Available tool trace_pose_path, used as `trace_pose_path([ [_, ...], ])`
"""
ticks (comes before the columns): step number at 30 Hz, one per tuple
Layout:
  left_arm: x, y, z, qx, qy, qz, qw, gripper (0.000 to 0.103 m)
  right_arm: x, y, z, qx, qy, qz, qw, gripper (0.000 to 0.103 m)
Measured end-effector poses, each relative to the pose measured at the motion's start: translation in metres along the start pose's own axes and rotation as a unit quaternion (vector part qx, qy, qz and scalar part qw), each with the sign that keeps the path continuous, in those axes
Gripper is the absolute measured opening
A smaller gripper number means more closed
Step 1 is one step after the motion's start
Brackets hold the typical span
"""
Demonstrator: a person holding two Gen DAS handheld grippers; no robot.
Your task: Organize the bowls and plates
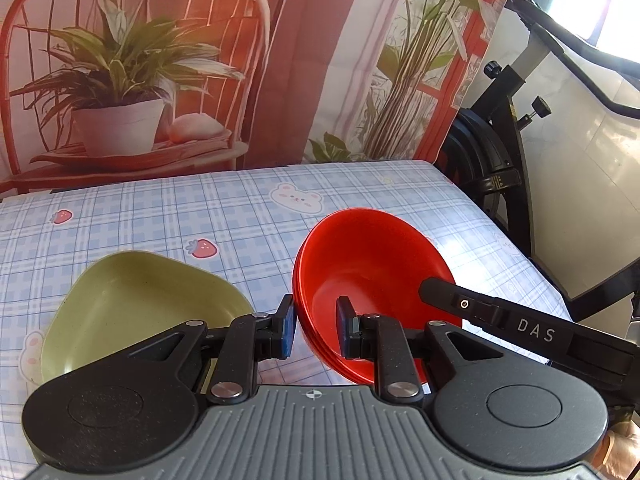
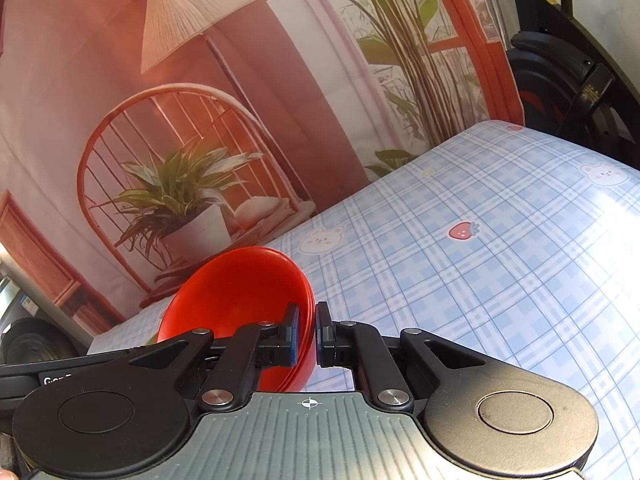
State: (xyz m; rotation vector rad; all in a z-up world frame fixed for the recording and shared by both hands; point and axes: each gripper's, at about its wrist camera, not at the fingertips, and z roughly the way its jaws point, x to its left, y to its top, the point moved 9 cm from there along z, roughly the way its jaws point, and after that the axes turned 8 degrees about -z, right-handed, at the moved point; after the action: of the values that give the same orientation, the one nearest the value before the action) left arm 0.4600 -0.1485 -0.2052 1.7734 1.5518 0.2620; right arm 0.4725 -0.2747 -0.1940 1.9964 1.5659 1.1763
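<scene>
**Red bowls lifted by both grippers, beside the green plate**

Left wrist view: the left gripper (image 1: 316, 330) straddled the near rim of the red bowls (image 1: 372, 280), its jaws narrowed around the stacked edges, though whether the pads pressed was unclear. The bowls, tilted, hung over the checked tablecloth (image 1: 160, 208); the green plate (image 1: 140, 308) lay just left of them, probably the next piece to sort.

Right wrist view: the right gripper (image 2: 307, 334) pinched the bowls' (image 2: 240, 292) opposite rim tightly, apparently sharing the load to steady the nested stack.
</scene>
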Motion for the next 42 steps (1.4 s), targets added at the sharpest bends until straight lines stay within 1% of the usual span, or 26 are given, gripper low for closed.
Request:
trace_pose_path([
  [6, 0.020, 0.009, -0.027, -0.019, 0.006, -0.011, 0.9997, 0.022, 0.037, 0.011, 0.002, 0.005, 0.016, -0.025, 1.000, 0.008],
  [11, 0.048, 0.015, -0.046, -0.028, 0.018, -0.031, 0.9990, 0.022, 0.077, 0.017, 0.016, 0.027, 0.037, -0.055, 0.997, 0.008],
  [16, 0.079, 0.019, -0.058, -0.032, 0.029, -0.056, 0.9975, 0.022, 0.112, 0.013, 0.035, 0.048, 0.046, -0.093, 0.993, 0.008],
  [21, 0.100, 0.016, -0.063, -0.031, 0.038, -0.069, 0.9964, 0.022, 0.136, 0.004, 0.051, 0.066, 0.045, -0.124, 0.989, 0.008],
  [26, 0.115, 0.010, -0.061, -0.023, 0.042, -0.074, 0.9961, 0.022, 0.142, -0.006, 0.064, 0.088, 0.049, -0.114, 0.988, 0.008],
  [32, 0.129, 0.002, -0.056, -0.016, 0.043, -0.084, 0.9954, 0.022, 0.146, -0.020, 0.075, 0.107, 0.041, -0.130, 0.985, 0.008],
  [42, 0.128, -0.010, -0.047, -0.005, 0.040, -0.076, 0.9963, 0.022, 0.139, -0.030, 0.083, 0.119, 0.025, -0.138, 0.983, 0.008],
])
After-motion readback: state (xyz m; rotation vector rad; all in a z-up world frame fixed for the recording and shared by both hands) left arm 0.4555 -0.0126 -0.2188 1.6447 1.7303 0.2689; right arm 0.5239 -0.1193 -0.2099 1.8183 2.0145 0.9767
